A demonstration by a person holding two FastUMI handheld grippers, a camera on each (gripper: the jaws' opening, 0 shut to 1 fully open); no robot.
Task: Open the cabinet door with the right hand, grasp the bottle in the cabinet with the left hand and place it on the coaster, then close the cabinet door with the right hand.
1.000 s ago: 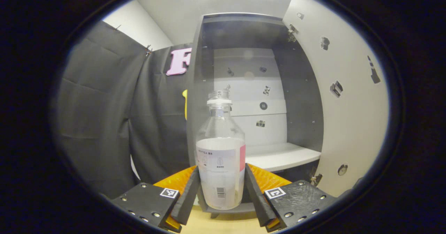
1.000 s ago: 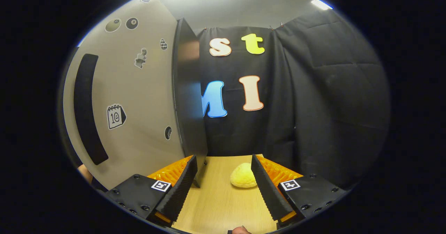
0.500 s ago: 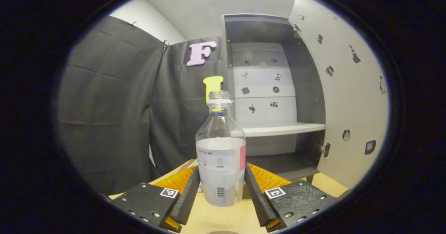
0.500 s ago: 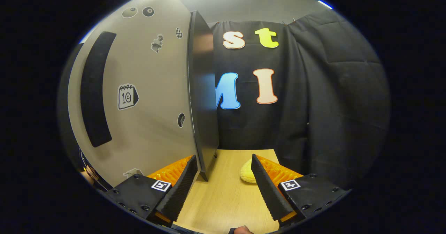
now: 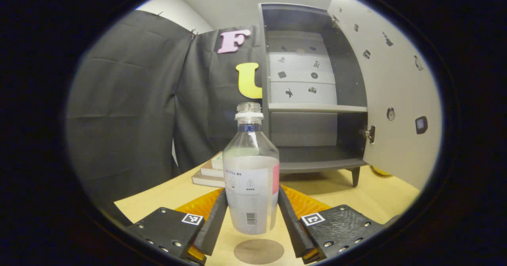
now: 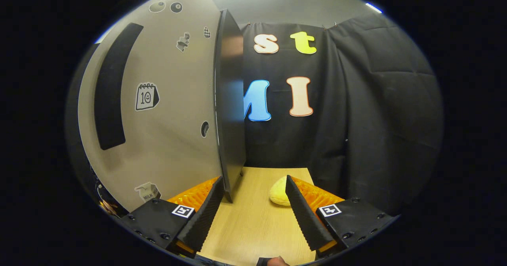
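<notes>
Pale wooden tabletop carries the coaster; just above it we hold the capless plastic bottle, left gripper clamped on its labelled lower body. Light, slick, squeezable, we judge. Right gripper gapes empty beside the cabinet door.

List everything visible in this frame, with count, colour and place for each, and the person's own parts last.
bottle: 1, clear with a white label, held upright above the coaster
coaster: 1, grey-brown disc, on the table under the bottle
cabinet: 1, dark grey with a pale shelf, open, on the table
cabinet door: 1, beige with stickers and a dark handle, swung open
books: small stack, pale, left of the cabinet
yellow round object: 1, on the table beyond the door
table: 1, light wood
left tool: 1, shut on the bottle
right tool: 1, open, by the door's edge
</notes>
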